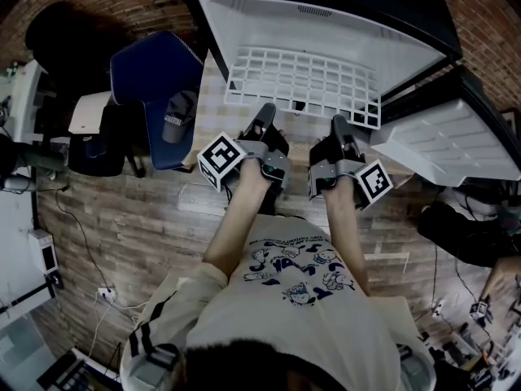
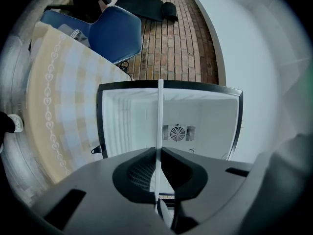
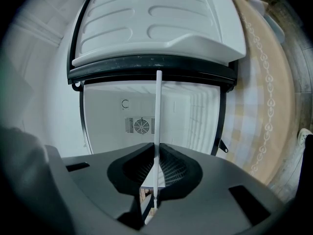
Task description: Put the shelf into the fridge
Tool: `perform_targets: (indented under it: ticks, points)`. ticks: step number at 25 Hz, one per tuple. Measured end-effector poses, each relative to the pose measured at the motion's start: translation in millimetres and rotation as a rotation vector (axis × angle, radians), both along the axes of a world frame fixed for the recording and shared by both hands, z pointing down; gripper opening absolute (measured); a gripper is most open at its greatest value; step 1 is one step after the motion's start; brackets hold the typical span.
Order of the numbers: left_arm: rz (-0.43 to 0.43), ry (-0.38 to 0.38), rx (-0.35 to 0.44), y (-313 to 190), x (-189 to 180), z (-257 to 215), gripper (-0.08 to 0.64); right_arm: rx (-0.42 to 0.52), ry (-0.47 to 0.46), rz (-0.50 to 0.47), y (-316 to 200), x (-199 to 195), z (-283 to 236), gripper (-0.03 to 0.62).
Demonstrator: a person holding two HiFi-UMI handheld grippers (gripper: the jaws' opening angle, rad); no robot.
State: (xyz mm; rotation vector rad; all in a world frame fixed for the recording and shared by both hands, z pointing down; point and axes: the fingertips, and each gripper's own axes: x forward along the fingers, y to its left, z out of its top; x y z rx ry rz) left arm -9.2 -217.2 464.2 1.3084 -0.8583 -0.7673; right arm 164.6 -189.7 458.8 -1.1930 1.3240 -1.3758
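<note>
your left hand-held gripper (image 1: 265, 114) and right hand-held gripper (image 1: 339, 122) each pinch the shelf (image 1: 301, 80) edge; tilt it and it may jam against the fridge (image 1: 244, 24) walls.

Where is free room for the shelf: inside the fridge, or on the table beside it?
The fridge is bare inside, back to the fan grille. A bare strip of cloth lies between fridge and chair. The right side is crowded by the open door. The left claw and right claw grip the shelf.
</note>
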Motion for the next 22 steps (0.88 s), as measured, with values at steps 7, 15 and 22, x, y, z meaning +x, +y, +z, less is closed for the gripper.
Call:
perform_targets:
  ticks: [7, 15, 22]
  points:
    - [-0.049, -0.054, -0.004, -0.7, -0.4, -1.2, 0.037, -0.016, -0.012, 0.009, -1.6, 0.4, 0.8, 0.049]
    - [-0.053, -0.061, -0.002, -2.0, -0.8, 0.1, 0.035, -0.026, -0.011, 0.017, -3.1, 0.2, 2.2, 0.049]
    - [-0.048, -0.057, -0.006, -4.9, -0.4, -0.1, 0.035, -0.027, -0.009, 0.020, -6.0, 0.7, 1.9, 0.049]
